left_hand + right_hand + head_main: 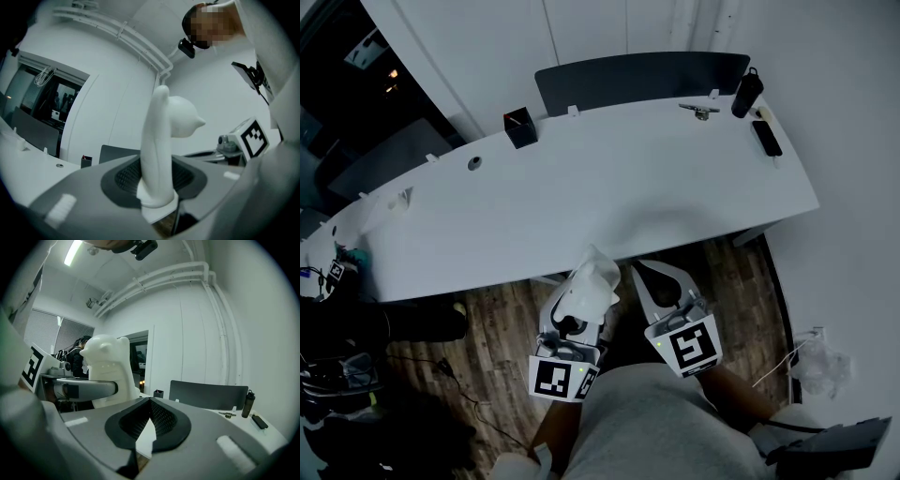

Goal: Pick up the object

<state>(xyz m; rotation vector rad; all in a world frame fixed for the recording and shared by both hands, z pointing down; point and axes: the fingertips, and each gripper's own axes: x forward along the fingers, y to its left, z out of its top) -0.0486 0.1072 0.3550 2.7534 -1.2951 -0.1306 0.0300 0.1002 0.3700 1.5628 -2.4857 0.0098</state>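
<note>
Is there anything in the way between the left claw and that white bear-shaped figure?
Nothing visible is in the way. The left gripper already has the white bear figure clamped between its jaws, held in the air in front of the desk. The right gripper beside it is shut and empty.

Grey fingers (220, 427), black-and-white marker cubes (692, 345)

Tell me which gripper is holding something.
The left gripper: its jaws clamp the white bear figurine. The right gripper is shut on nothing.
</note>
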